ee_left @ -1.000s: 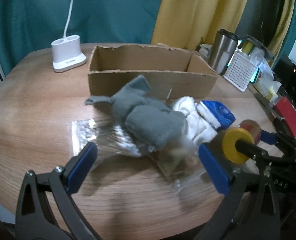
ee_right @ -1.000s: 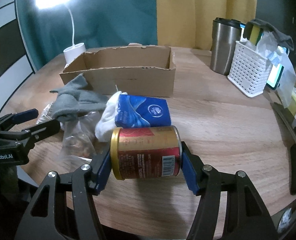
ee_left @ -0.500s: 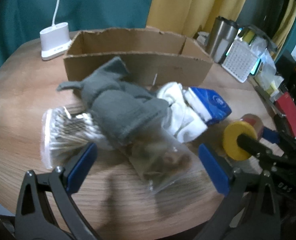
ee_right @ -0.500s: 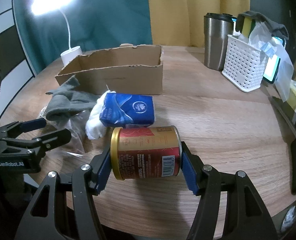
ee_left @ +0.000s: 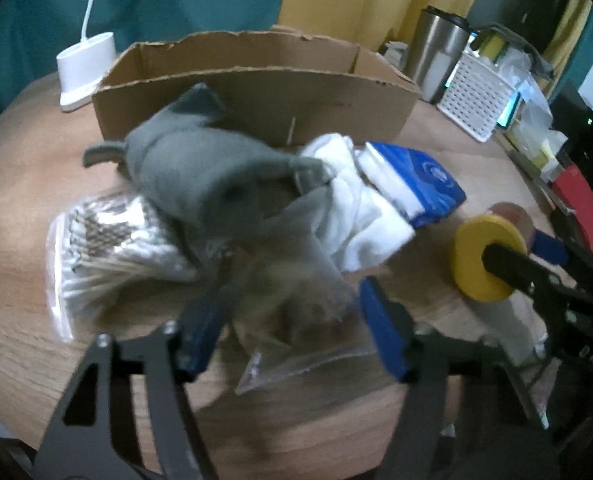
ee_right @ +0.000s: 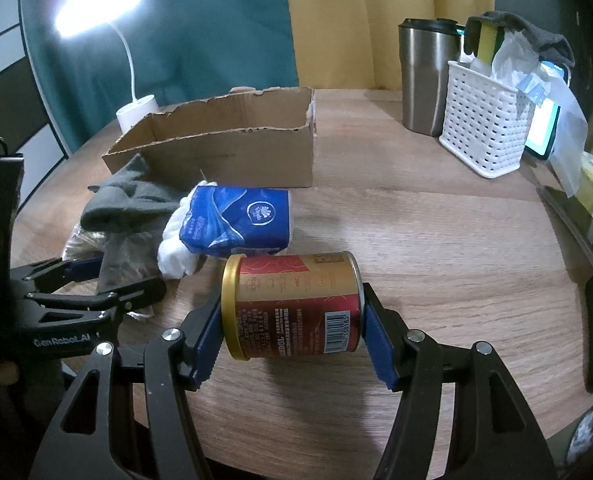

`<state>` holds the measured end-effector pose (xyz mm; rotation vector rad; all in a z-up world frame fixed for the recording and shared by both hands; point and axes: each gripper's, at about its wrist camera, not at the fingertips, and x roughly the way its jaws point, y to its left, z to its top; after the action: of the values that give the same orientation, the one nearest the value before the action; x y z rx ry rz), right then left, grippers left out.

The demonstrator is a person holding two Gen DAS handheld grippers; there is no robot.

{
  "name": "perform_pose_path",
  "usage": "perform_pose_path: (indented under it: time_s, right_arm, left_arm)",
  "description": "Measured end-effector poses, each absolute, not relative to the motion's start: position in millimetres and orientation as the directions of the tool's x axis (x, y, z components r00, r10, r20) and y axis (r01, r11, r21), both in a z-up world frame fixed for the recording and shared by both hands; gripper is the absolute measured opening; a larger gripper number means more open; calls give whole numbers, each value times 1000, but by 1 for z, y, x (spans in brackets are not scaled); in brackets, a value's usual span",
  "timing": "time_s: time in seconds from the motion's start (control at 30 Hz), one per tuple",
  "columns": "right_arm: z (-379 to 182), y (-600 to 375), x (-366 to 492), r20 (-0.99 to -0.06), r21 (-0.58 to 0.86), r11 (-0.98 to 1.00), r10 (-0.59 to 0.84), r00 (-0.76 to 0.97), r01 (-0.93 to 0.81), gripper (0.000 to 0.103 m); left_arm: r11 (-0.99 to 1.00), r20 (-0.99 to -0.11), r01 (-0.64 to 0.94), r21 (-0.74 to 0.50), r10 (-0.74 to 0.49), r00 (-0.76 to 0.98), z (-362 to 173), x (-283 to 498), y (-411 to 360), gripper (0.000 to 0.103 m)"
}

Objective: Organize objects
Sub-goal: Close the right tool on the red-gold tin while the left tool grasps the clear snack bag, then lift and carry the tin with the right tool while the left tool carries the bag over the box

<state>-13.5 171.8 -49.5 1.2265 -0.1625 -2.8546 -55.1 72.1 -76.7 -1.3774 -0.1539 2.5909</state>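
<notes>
My right gripper (ee_right: 290, 340) is shut on a red and gold can (ee_right: 292, 306), held on its side above the table. The can's yellow end (ee_left: 484, 258) shows in the left wrist view. My left gripper (ee_left: 292, 330) has its jaws narrowed around a clear plastic bag (ee_left: 296, 320) at the near end of a pile: grey sock (ee_left: 204, 172), white sock (ee_left: 356, 220), blue tissue pack (ee_left: 416, 180), bag of cotton swabs (ee_left: 104, 248). An open cardboard box (ee_left: 256, 92) stands behind the pile. The tissue pack (ee_right: 236, 222) and box (ee_right: 224, 148) also show in the right wrist view.
A white lamp base (ee_left: 82, 70) stands left of the box. A steel tumbler (ee_right: 426, 76) and a white basket (ee_right: 484, 124) stand at the back right. Dark and red items (ee_left: 580, 208) lie along the right edge. The round wooden table's front edge (ee_right: 336, 456) is close.
My left gripper has moved forward onto the clear bag and its jaws have closed in around it. My right gripper still holds the can and has shifted slightly back and right.
</notes>
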Motion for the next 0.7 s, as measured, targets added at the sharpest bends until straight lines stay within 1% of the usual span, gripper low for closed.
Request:
perform_pose_path:
  time_s: [0.17, 0.53, 0.7]
  right_arm:
    - [-46, 164, -10, -716, 98, -995, -64, -695, -9, 65]
    - [-29, 143, 0, -696, 60, -998, -41, -717, -1, 65]
    - [-19, 139, 2, -683, 45, -999, -27, -730, -5, 65]
  left_arm:
    - [-972, -800, -153, -180, 236, -552, -73, -43, 65, 55]
    - [-963, -759, -206, -173, 264, -595, -50, -15, 54, 55]
    - [-957, -722, -242, -158, 279, -633, -33, -5, 55, 55]
